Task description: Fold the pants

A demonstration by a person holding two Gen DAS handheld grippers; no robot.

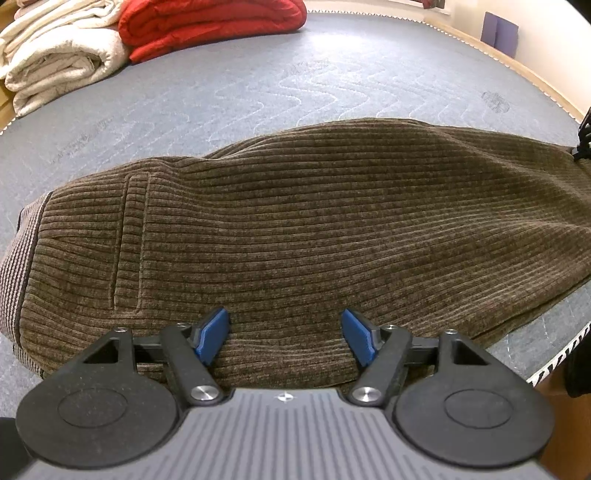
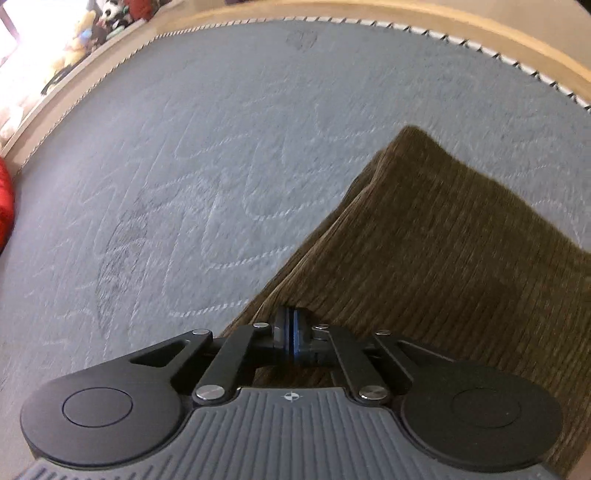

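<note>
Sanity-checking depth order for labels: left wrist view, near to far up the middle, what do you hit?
left gripper, jaws open → brown corduroy pants → bare grey quilted mattress → folded red blanket at the far edge.

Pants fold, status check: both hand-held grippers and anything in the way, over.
Left hand-held gripper open over the brown corduroy pants. Right hand-held gripper shut on the pants edge. Folded blankets sit far back on the mattress.

right view is motion-blurred; the pants (image 2: 443, 258) run off its right edge, grip point hidden.
</note>
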